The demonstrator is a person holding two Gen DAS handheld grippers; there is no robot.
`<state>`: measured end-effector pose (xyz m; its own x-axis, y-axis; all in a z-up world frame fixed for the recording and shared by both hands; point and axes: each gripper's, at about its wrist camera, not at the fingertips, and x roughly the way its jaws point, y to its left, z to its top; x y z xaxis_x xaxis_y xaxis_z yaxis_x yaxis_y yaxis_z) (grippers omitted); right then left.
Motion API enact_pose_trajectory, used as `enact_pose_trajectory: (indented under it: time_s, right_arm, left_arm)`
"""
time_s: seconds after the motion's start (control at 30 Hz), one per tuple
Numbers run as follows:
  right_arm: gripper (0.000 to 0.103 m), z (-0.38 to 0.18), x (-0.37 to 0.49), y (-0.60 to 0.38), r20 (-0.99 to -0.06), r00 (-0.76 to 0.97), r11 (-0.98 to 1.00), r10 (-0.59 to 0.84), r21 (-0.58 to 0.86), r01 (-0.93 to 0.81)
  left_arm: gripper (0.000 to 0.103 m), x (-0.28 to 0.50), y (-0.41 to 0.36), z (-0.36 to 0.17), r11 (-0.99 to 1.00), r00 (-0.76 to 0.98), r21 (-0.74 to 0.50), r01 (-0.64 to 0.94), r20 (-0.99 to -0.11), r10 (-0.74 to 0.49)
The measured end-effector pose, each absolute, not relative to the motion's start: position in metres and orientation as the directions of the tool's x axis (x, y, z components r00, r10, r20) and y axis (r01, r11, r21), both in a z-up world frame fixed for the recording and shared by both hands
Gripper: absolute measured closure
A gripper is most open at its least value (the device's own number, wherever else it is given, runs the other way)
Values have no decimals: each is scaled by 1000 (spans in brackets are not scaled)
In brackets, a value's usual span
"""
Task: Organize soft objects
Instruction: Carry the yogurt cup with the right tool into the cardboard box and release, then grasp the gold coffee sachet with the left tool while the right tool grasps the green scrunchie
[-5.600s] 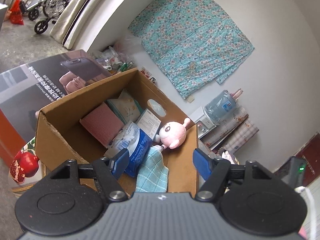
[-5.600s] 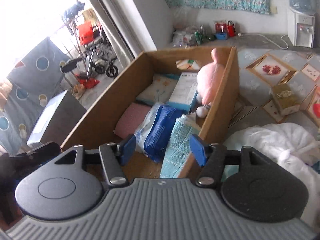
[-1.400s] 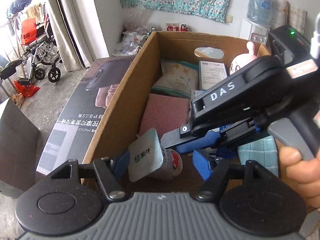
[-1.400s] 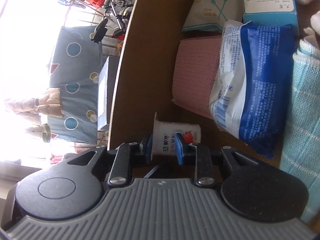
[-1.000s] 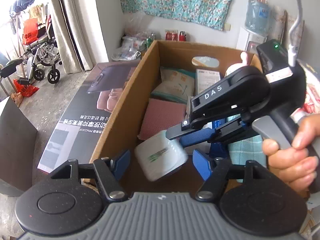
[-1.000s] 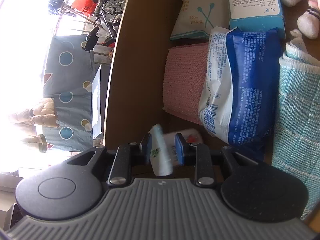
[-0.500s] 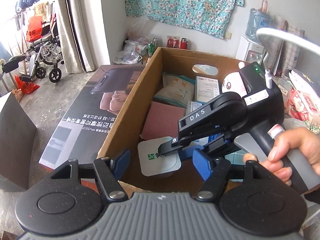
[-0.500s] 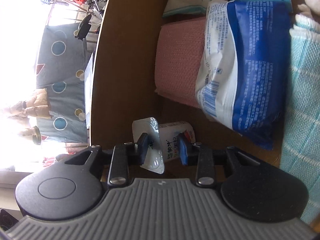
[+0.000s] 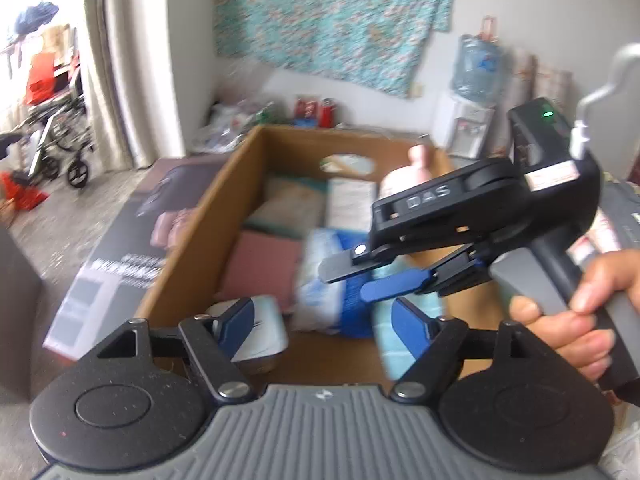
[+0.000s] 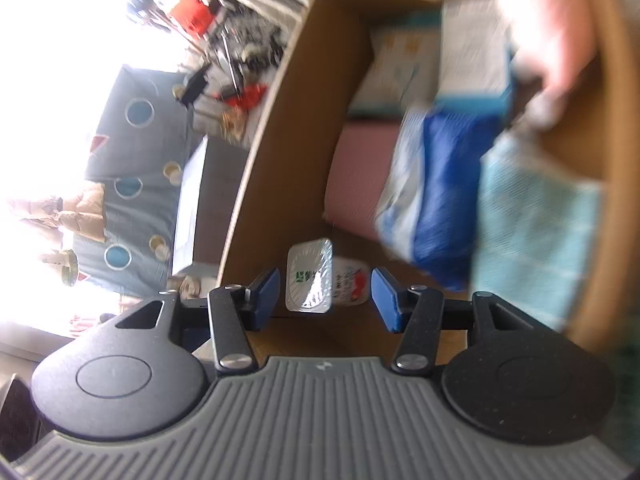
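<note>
A white yoghurt cup point(image 10: 320, 280) with a foil lid lies on its side on the floor of the cardboard box point(image 10: 272, 140), in the near left corner. My right gripper point(image 10: 326, 296) hovers just above it; its jaws are opening and the pads stand clear of the cup. In the left wrist view the cup point(image 9: 264, 332) shows behind my left finger. My left gripper point(image 9: 324, 320) is over the box's near edge, jaws opening, nothing between them. The right gripper point(image 9: 352, 280), held by a hand, hangs over the blue-and-white pack point(image 9: 332, 280), beside a pink cloth point(image 9: 264, 268), teal towel point(image 10: 528, 224) and pink plush point(image 9: 404, 176).
A flat printed carton point(image 9: 128, 240) lies on the floor left of the box point(image 9: 192, 232). A wheelchair point(image 9: 56, 140) stands at the far left by the curtain. A water dispenser point(image 9: 476, 120) stands by the back wall under a floral cloth point(image 9: 332, 16).
The right gripper's jaws have spread and let go of the yoghurt cup, which now lies in the box's near left corner. Both grippers have lifted and drawn back from the box.
</note>
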<state>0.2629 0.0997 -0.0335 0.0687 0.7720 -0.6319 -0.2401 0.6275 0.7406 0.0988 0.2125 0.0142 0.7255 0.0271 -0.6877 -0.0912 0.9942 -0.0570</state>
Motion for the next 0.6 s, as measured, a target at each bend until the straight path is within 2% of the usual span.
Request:
enact_pose_trajectory:
  time_s: [0.17, 0.37, 0.6]
  right_arm:
    - [52, 7, 257, 10, -610, 218, 648, 762, 712, -272]
    - [49, 42, 237, -109, -616, 422, 740, 666, 619, -263]
    - [42, 22, 229, -215, -691, 537, 858, 483, 495, -135]
  left_arm:
    - [24, 112, 169, 24, 996, 754, -94, 2, -653, -63]
    - [24, 142, 116, 29, 987, 741, -124, 99, -653, -156]
    - [24, 198, 61, 25, 975, 667, -178, 132, -711, -220]
